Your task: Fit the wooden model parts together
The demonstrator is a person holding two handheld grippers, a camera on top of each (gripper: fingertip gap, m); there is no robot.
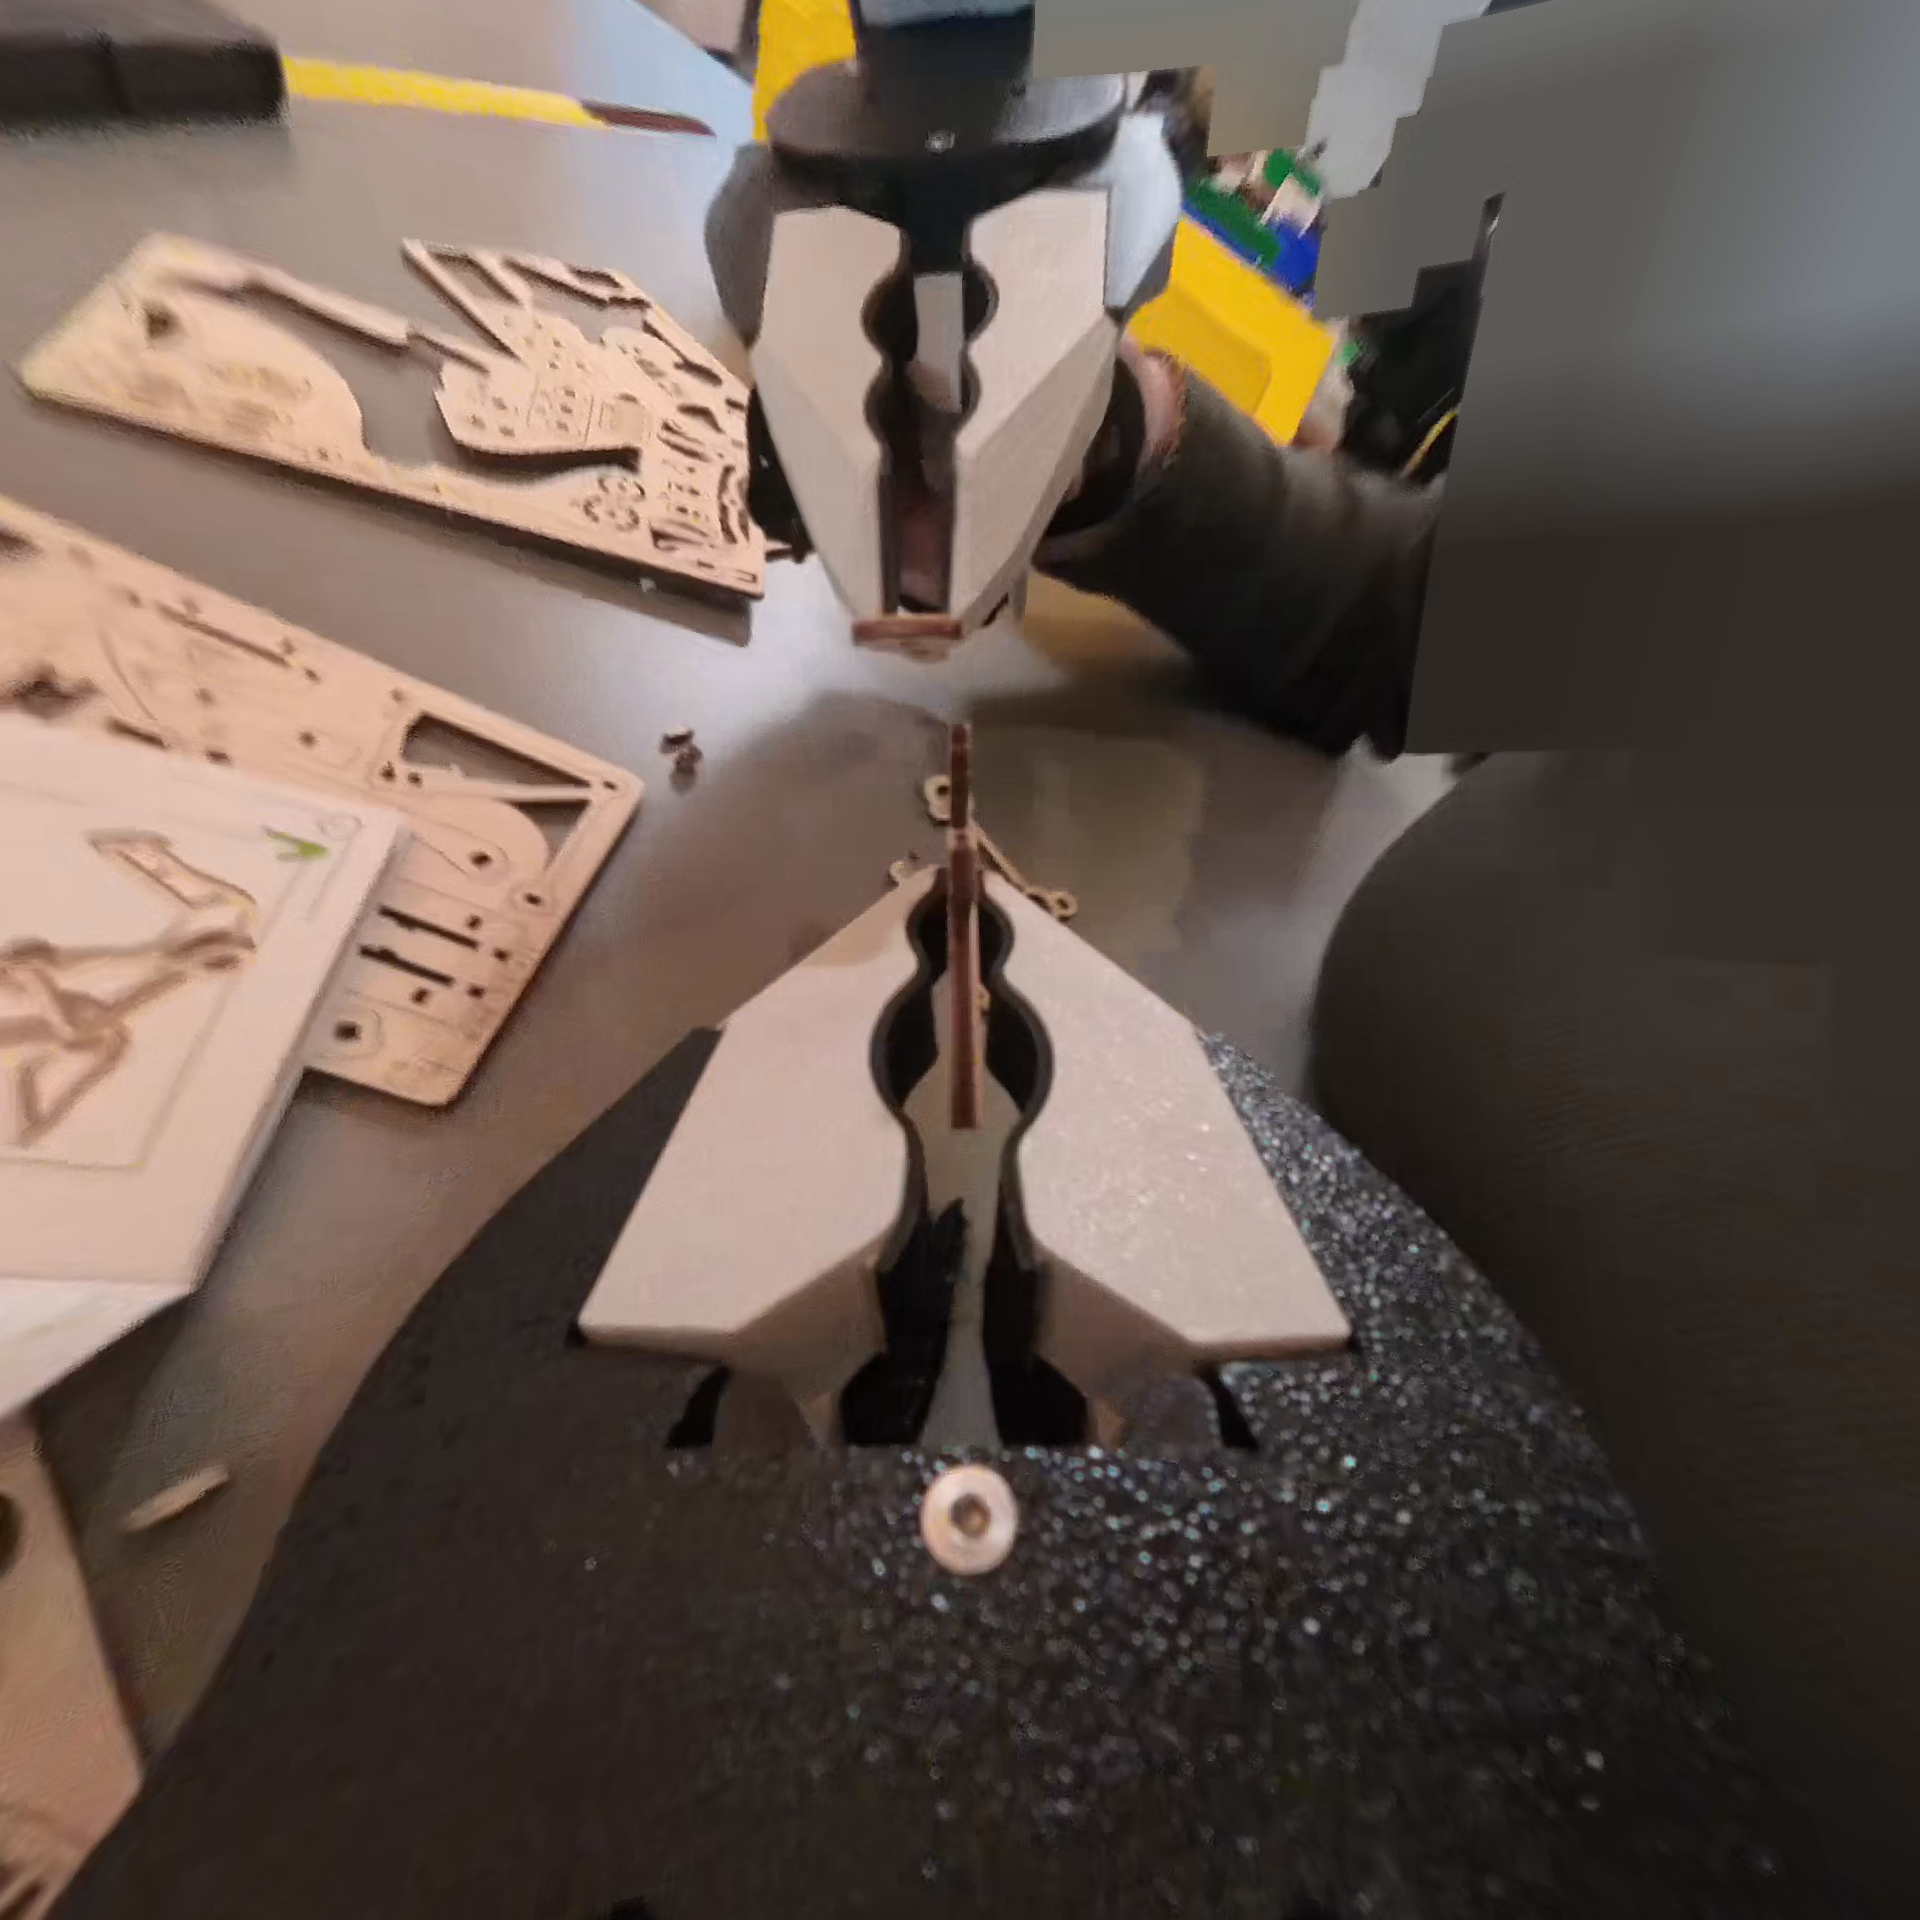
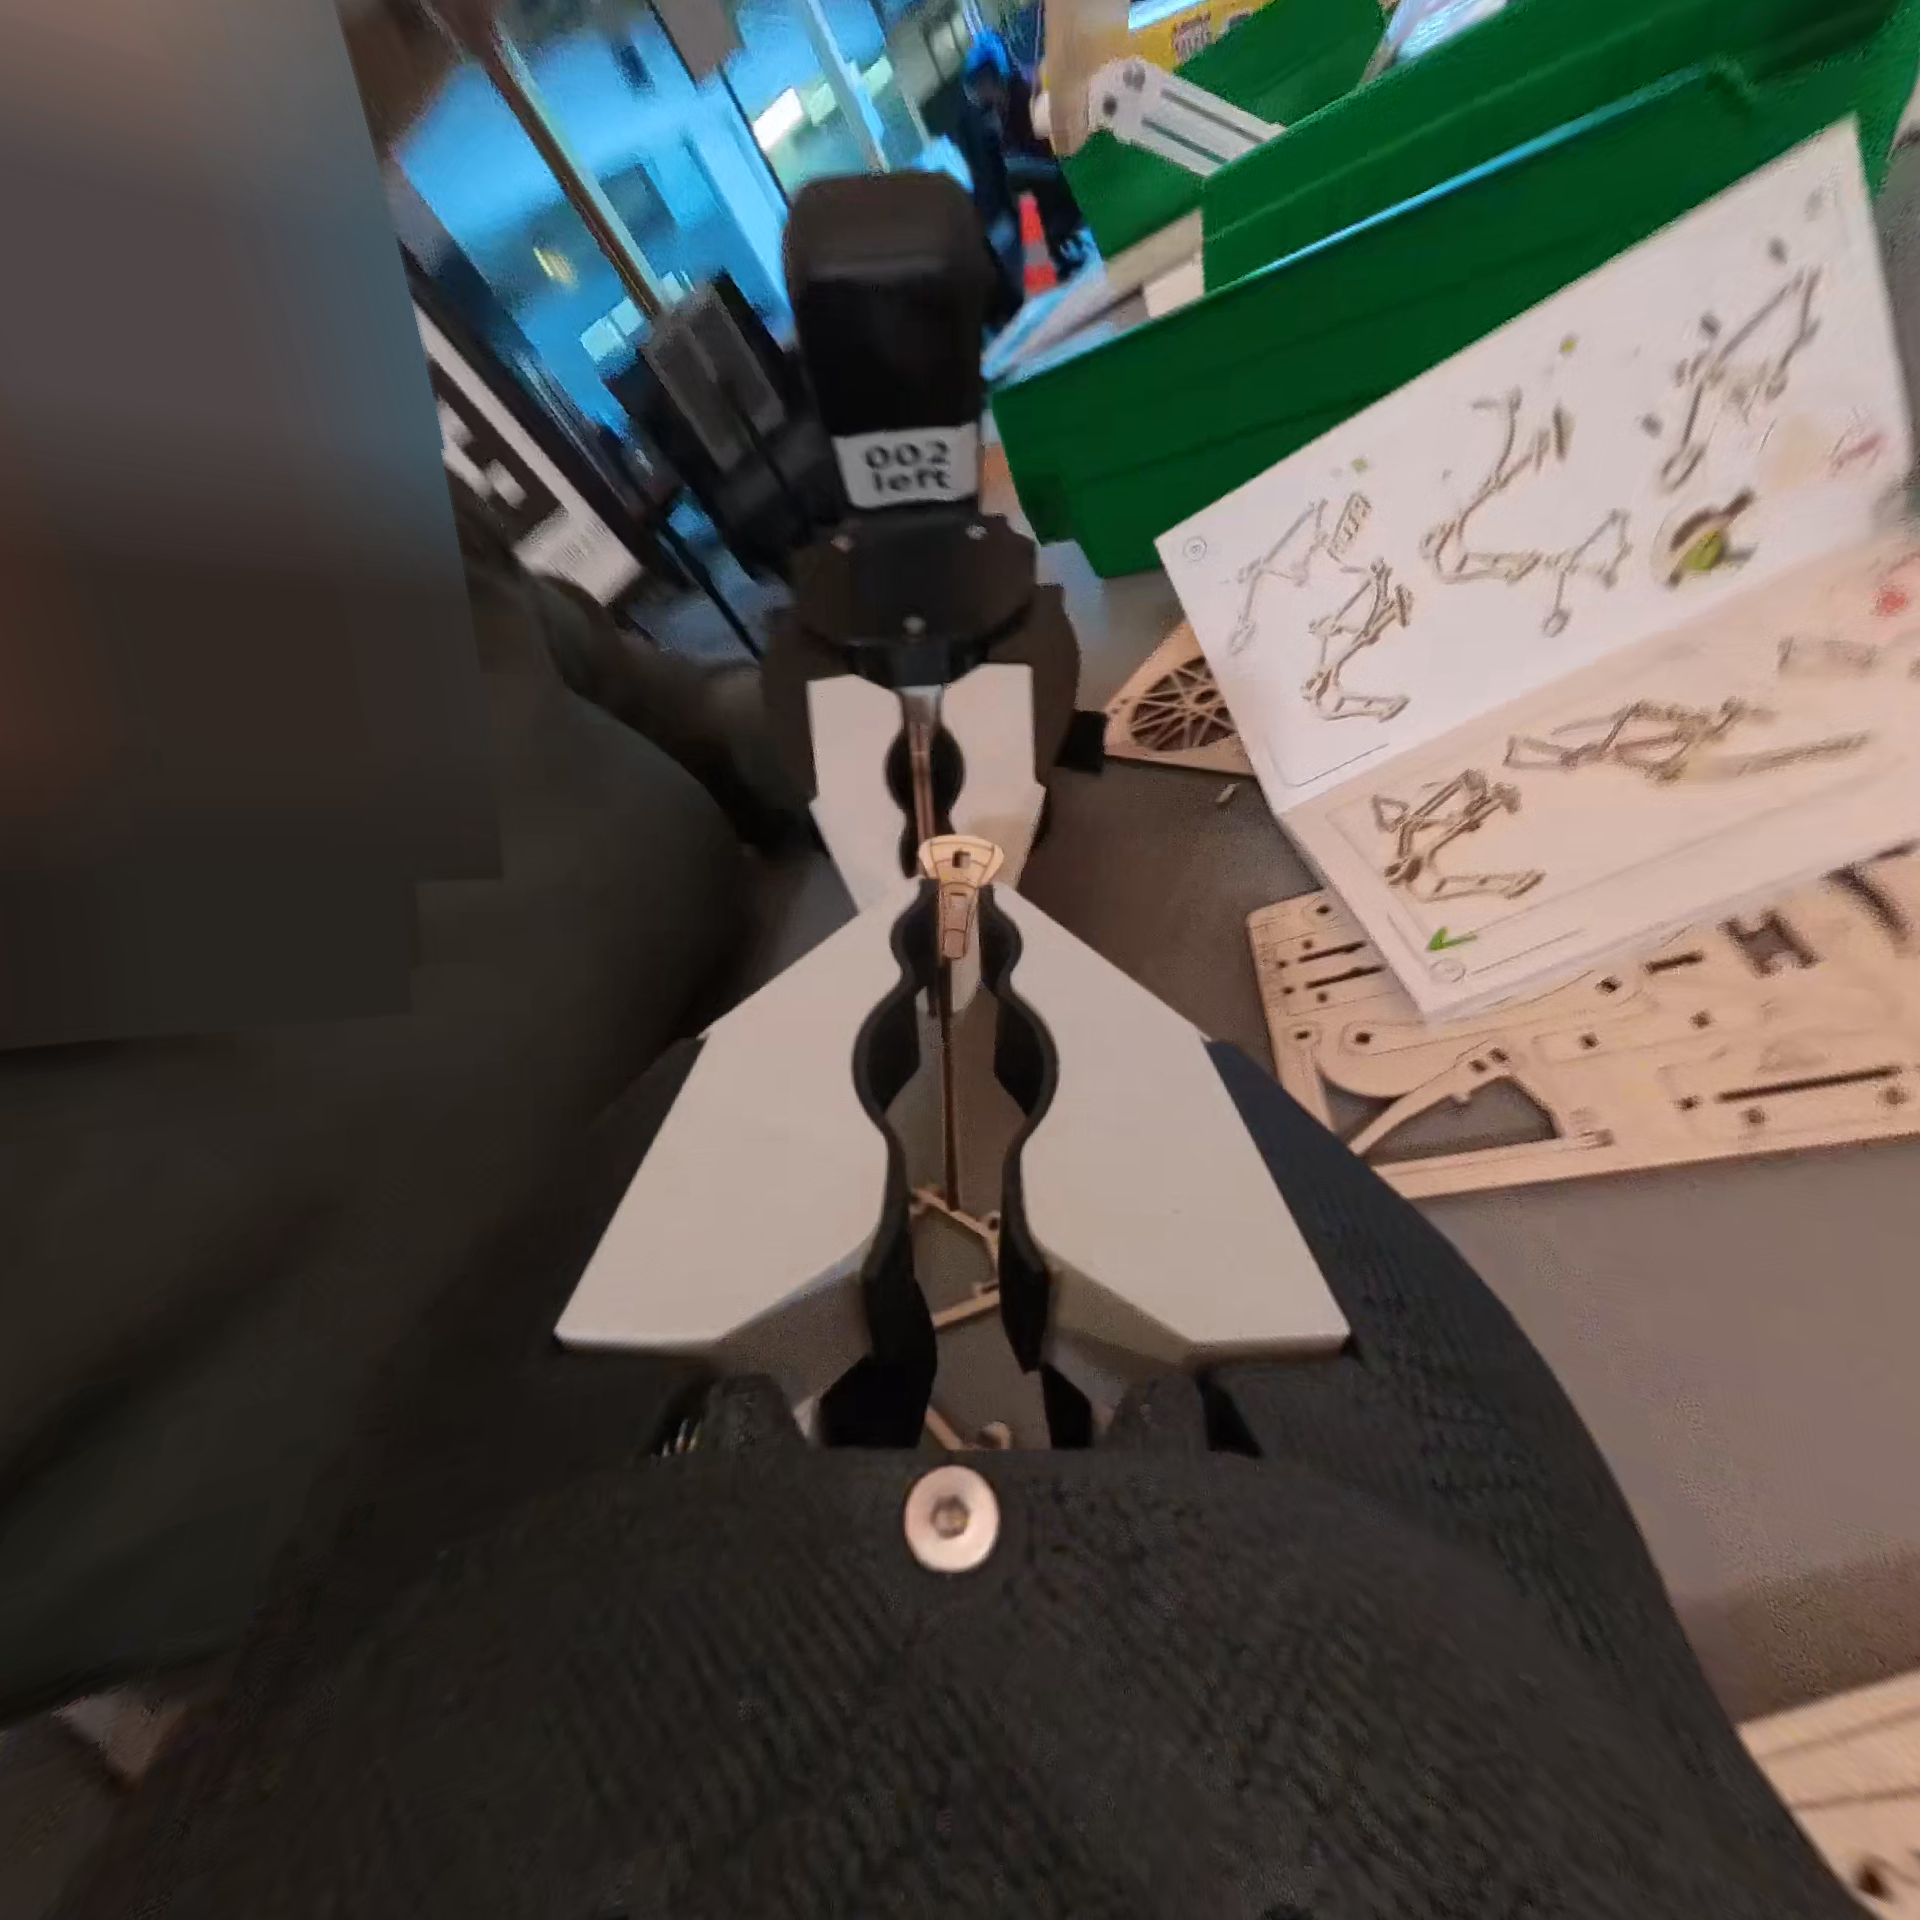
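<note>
My left gripper [image 1: 961, 888] is shut on a thin, flat wooden part [image 1: 962, 966], seen edge-on and sticking out past its tips. Facing it, my right gripper [image 1: 909, 613] is shut on a small wooden piece [image 1: 906, 631]. A short gap lies between the two parts, just above the dark table [image 1: 1091, 810]. In the right wrist view, my right gripper [image 2: 961, 899] pinches the small fan-shaped wooden piece [image 2: 961, 862] at its tips. The left gripper [image 2: 925, 821] is right behind it, holding its thin part [image 2: 920, 764] nearly in line.
Punched-out wooden sheets [image 1: 395, 416] [image 1: 343, 862] and an open instruction booklet [image 1: 135, 987] lie on the left; they also show in the right wrist view [image 2: 1621, 1081] [image 2: 1558, 623]. Green bins [image 2: 1351, 312] stand behind. A dark sleeve [image 1: 1247, 540] is behind the right gripper.
</note>
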